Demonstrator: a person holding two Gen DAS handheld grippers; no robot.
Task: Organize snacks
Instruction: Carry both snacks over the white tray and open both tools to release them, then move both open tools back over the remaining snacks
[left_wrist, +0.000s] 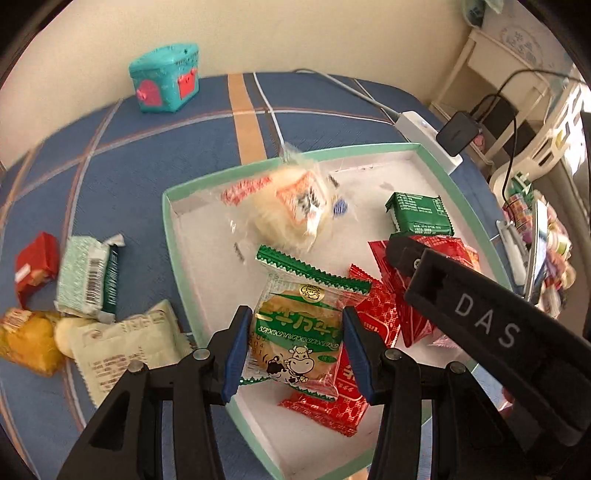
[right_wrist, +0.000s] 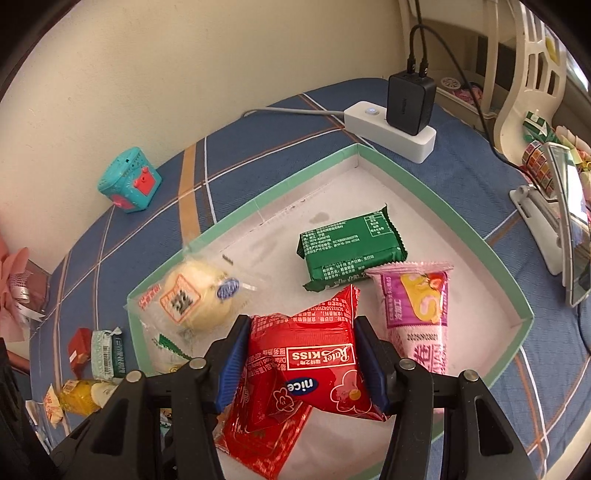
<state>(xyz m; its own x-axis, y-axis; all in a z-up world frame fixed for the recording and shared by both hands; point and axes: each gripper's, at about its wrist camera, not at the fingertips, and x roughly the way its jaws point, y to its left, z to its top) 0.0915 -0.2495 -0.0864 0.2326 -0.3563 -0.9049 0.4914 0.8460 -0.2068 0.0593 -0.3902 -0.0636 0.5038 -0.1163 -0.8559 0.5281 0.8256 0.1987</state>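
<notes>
Over a mint-edged shallow box (left_wrist: 173, 221), the left gripper (left_wrist: 293, 349) is clamped on a green-and-white cow-print cracker packet (left_wrist: 301, 325); the right gripper (right_wrist: 301, 363) is clamped on a puffy red packet (right_wrist: 317, 365). Only the left wrist view takes in the loose snacks outside the box's left wall, among them a pale green packet (left_wrist: 88, 277) and a yellow one (left_wrist: 27, 339). Only the right wrist view shows the pink wafer packet (right_wrist: 417, 314) just beside a dark green bar (right_wrist: 351, 251). Bare white floor lies toward the box's far corner; beyond the far rim sit a power strip (right_wrist: 391, 131) and a teal toy chest (right_wrist: 129, 181).
</notes>
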